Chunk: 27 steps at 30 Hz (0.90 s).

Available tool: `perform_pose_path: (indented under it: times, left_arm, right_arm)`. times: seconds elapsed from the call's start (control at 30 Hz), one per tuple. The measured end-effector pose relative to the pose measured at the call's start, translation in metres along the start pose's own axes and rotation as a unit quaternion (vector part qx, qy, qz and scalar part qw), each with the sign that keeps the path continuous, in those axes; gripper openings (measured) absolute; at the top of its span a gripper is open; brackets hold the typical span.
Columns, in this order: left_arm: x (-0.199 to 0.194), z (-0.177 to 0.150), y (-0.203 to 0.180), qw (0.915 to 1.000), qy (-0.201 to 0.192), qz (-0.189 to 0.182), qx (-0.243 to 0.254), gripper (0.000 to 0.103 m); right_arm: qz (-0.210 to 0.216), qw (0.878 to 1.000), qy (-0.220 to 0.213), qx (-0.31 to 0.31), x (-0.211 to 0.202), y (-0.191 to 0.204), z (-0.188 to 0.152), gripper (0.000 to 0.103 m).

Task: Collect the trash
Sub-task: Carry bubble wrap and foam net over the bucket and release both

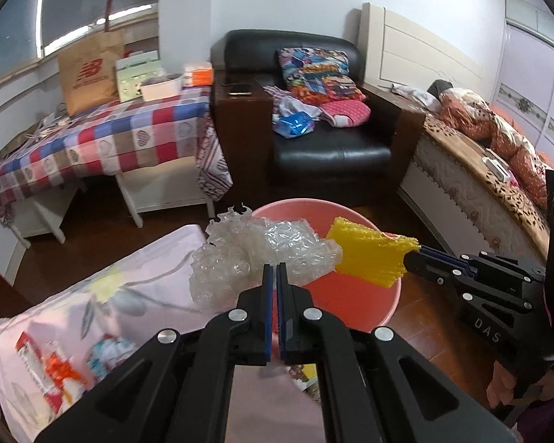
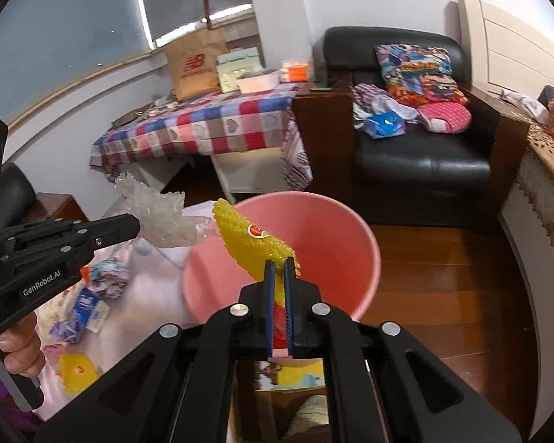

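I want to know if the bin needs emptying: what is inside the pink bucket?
The visible inner wall of the pink bucket is bare. Its bottom is hidden behind the yellow foam net in the right hand-held gripper, so I cannot tell.

The round pink plastic bucket (image 2: 332, 229) is set on the wooden floor (image 2: 443, 258), before the black leather armchair (image 2: 417, 155) and right of the pale floral-clothed surface (image 2: 147, 295). Over its rim, the crumpled clear bubble wrap (image 1: 255, 254) is held in the left tool (image 1: 274, 269), with the yellow foam net sleeve (image 2: 251, 240) in the right tool (image 2: 280, 265) just beside it.
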<state>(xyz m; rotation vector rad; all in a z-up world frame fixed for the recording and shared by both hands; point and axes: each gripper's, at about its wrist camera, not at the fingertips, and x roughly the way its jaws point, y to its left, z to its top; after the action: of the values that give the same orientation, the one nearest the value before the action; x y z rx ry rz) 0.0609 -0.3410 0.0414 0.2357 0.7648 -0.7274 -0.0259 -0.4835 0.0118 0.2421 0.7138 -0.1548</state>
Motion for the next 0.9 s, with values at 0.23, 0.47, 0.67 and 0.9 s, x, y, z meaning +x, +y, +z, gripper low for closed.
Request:
perform_pose_path:
  times: [0.23, 0.47, 0.67, 0.9]
  left_arm:
    - [0.043, 0.004, -0.019, 0.9994, 0.031, 0.0, 0.015, 0.001]
    - [0.076, 0.0, -0.025, 0.9979, 0.062, 0.001, 0.014, 0.001]
    - [0.092, -0.001, -0.017, 0.997, 0.077, -0.001, -0.004, 0.002]
    - [0.095, -0.002, -0.013, 0.997, 0.077, 0.002, -0.006, 0.004]
  right_arm:
    - [-0.022, 1.0, 0.02, 0.007, 0.019, -0.021, -0.006, 0.005]
    - [-0.027, 0.999, 0.041, 0.006, 0.039, -0.023, -0.008, 0.005]
    - [-0.033, 0.998, 0.049, -0.005, 0.049, -0.018, -0.009, 0.005]
    - [-0.036, 0.998, 0.053, -0.007, 0.054, -0.014, -0.009, 0.005]
